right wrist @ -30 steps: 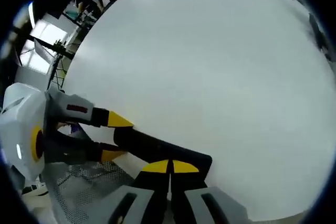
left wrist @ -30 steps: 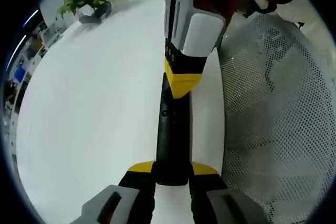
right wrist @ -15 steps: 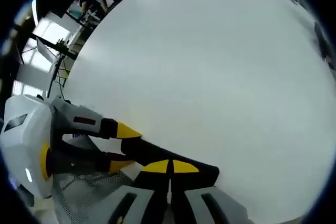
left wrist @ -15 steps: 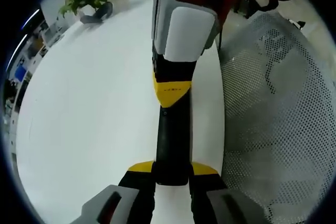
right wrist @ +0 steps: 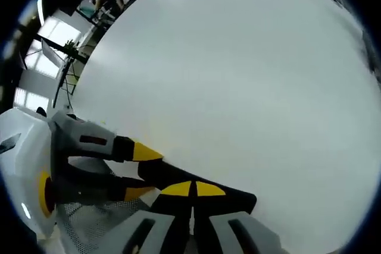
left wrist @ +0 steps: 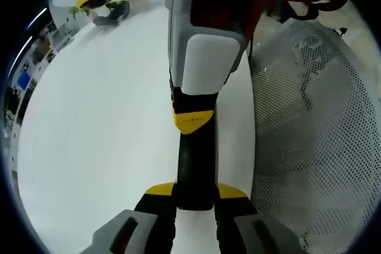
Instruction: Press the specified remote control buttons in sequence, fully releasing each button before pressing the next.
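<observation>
Left gripper view: left gripper (left wrist: 195,190) clamps the remote (left wrist: 195,165) steady at centre while the closed right gripper (left wrist: 191,122) presses.

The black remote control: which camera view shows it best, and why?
The left gripper view: the remote control runs lengthwise up from the left gripper, under the right gripper's tip. The right gripper view shows it partly hidden behind yellow fingers.

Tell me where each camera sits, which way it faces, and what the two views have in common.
Left gripper view: rides on the left tool, looking along the black remote it clamps; the right tool comes down onto the remote, mesh chair beside.
Right gripper view: rides on the right tool, shut, looking across the white table; the left tool enters from the left.
Shared: remote, table, both tools.
</observation>
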Demonstrator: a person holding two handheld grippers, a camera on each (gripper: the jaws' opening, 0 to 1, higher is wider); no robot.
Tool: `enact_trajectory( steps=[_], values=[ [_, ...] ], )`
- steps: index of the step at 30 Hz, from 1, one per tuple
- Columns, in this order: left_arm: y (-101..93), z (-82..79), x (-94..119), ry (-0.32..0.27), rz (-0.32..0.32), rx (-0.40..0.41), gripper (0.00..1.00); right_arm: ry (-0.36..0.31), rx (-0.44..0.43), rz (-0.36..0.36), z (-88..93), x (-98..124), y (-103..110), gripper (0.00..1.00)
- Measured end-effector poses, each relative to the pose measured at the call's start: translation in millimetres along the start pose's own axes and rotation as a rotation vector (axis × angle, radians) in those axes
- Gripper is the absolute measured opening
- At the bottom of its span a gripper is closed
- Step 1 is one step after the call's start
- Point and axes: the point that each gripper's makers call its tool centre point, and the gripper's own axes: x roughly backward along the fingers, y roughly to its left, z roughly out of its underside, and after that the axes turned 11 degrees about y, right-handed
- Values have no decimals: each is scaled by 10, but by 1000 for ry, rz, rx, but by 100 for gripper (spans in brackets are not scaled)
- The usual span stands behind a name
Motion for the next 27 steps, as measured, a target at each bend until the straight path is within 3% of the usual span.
enact_trajectory(
  steps=[27],
  values=[
    [7,-5,-12,0,-4,19,24,-5,5,-1,-16,-23,-11,0]
  ],
)
